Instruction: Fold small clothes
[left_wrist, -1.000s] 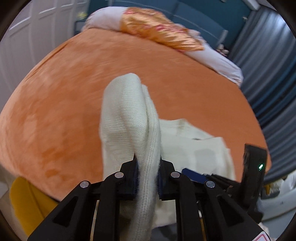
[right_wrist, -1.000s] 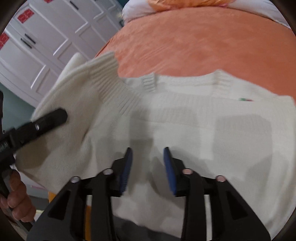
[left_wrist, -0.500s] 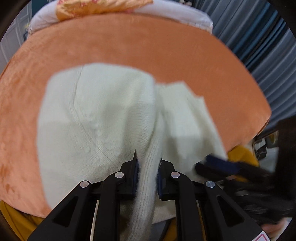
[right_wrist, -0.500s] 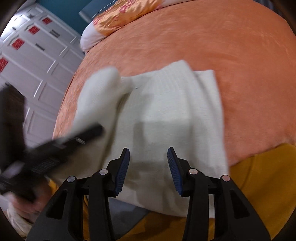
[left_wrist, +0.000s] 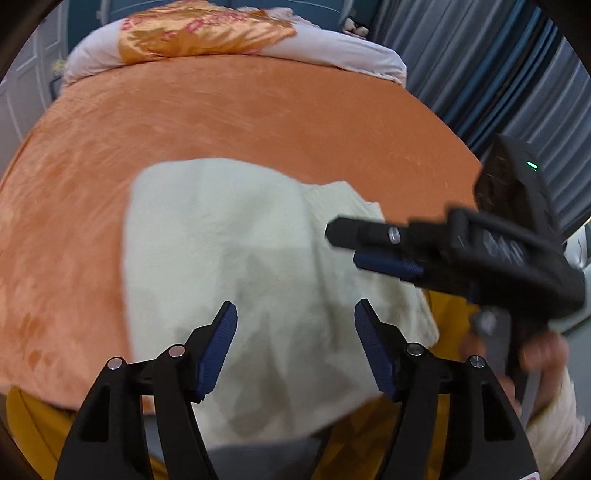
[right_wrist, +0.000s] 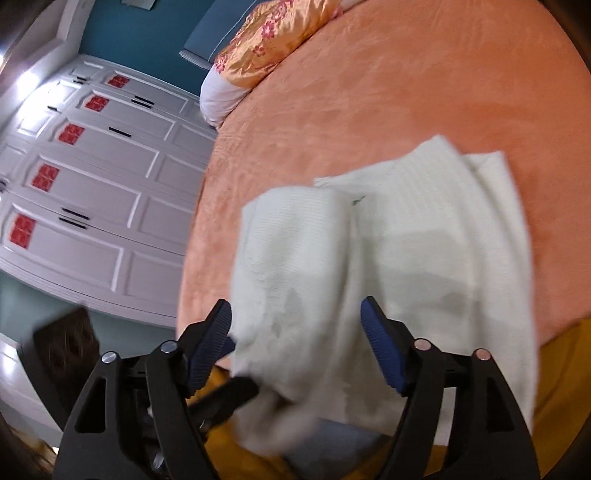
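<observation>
The cream sweater (left_wrist: 229, 258) lies folded on the orange bedspread (left_wrist: 258, 122) at 12 o'clock from the left gripper (left_wrist: 295, 343) — jaws just opened wide, gripping nothing. The right gripper (right_wrist: 295, 347) — also just widened — hovers empty over the sweater's near edge.

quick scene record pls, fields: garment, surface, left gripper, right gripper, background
garment: cream knit sweater, partly folded, lying flat at the bed's near edge
surface: orange blanket on the bed
left gripper: jaws have just been opening, nothing pinched, sweater lying below them
right gripper: jaws have just been opening, over the sweater, no grip
background: orange patterned pillow, white wardrobe, blue curtains
</observation>
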